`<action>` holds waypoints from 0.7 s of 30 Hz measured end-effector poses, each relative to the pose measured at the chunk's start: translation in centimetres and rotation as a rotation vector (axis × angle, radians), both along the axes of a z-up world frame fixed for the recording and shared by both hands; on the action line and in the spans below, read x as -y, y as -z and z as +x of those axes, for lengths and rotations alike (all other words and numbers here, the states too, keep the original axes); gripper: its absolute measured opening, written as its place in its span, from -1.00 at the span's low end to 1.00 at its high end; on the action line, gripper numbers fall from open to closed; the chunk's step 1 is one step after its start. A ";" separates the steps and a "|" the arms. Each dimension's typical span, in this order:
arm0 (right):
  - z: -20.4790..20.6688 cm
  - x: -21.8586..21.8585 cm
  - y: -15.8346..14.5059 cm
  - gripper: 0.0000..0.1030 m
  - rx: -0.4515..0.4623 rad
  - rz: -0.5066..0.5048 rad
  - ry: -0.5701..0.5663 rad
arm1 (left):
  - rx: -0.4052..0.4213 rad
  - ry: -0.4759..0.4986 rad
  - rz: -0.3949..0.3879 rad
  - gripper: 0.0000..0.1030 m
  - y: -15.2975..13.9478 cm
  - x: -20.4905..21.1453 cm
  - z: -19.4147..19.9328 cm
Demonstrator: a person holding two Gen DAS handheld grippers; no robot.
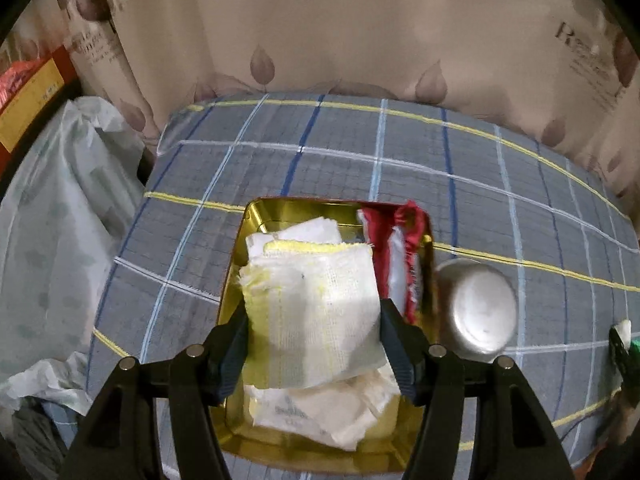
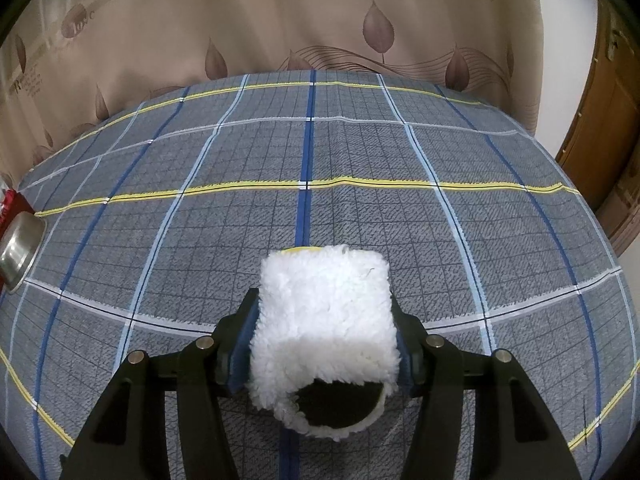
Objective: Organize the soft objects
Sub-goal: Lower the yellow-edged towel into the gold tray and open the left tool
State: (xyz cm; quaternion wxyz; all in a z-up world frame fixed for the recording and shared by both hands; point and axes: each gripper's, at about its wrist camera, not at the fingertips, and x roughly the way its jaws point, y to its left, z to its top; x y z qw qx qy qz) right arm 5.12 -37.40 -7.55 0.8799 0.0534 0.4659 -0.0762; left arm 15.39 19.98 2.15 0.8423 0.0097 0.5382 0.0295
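My left gripper (image 1: 314, 322) is shut on a folded white gauze cloth with yellow edges (image 1: 316, 312) and holds it over a gold tin tray (image 1: 250, 220). The tray holds several white folded cloths (image 1: 320, 412) and a red-and-white cloth (image 1: 400, 256) at its right side. My right gripper (image 2: 324, 320) is shut on a fluffy white fleece piece (image 2: 324, 316), held above the plaid cloth surface (image 2: 304, 152). The fleece hides the right fingertips.
An upturned steel bowl (image 1: 478, 312) stands right of the tray, and shows at the left edge of the right wrist view (image 2: 18, 248). A beige leaf-print curtain (image 1: 320, 40) hangs behind. A pale plastic bag (image 1: 60, 216) lies left. A wooden door (image 2: 596, 128) is at the right.
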 end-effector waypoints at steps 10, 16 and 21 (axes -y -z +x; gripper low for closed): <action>0.1 0.0 0.1 0.06 -0.003 -0.008 -0.002 | -0.019 -0.052 -0.019 0.33 3.0 -1.9 1.9; 0.1 0.0 0.1 0.08 -0.006 -0.016 -0.003 | -0.010 -0.039 -0.028 0.38 2.6 -2.2 1.5; 0.1 0.0 0.1 0.08 -0.007 -0.017 -0.003 | 0.032 -0.024 0.004 0.41 1.3 -2.0 0.9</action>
